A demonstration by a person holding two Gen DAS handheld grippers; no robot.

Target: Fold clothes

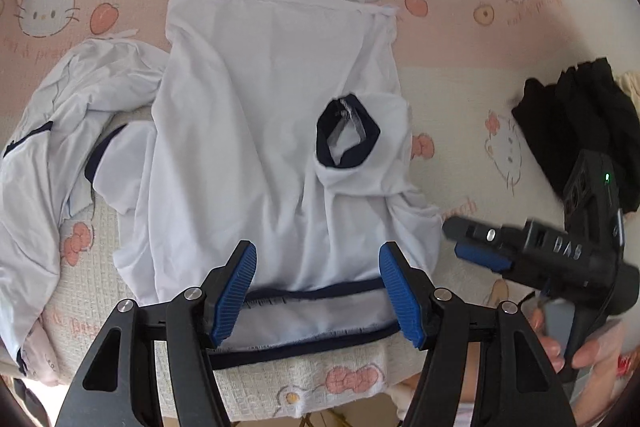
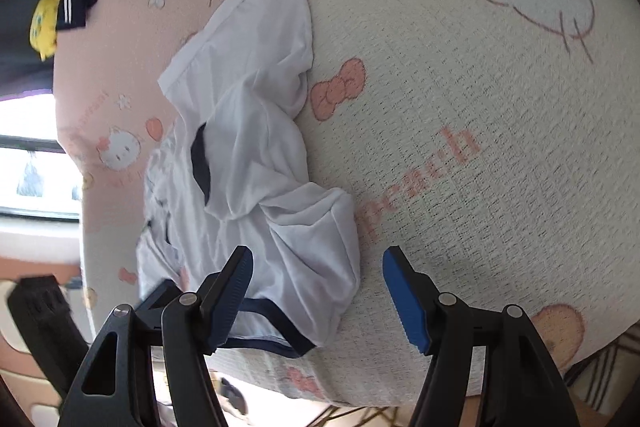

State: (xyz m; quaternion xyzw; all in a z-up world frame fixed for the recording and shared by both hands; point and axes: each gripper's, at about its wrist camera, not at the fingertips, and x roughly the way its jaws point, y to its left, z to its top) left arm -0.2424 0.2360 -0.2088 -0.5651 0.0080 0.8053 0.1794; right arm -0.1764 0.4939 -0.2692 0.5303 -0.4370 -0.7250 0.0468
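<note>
I find the white shirt (image 1: pixel 256 131) lying partly folded on the patterned bedcover (image 1: pixel 460 39). My left gripper (image 1: pixel 318 291) hovers jaws apart over its navy-trimmed hem; my right gripper (image 2: pixel 318 295), also apart, holds nothing beside its folded edge.

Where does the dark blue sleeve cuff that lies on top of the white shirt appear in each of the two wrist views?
Left wrist view: the sleeve cuff is right of centre, an open dark ring on the white shirt.
Right wrist view: the sleeve cuff is left of centre, seen edge-on as a dark band.
Shared landmark: the navy neckline at the shirt's near edge, just ahead of the fingers in both views.
</note>
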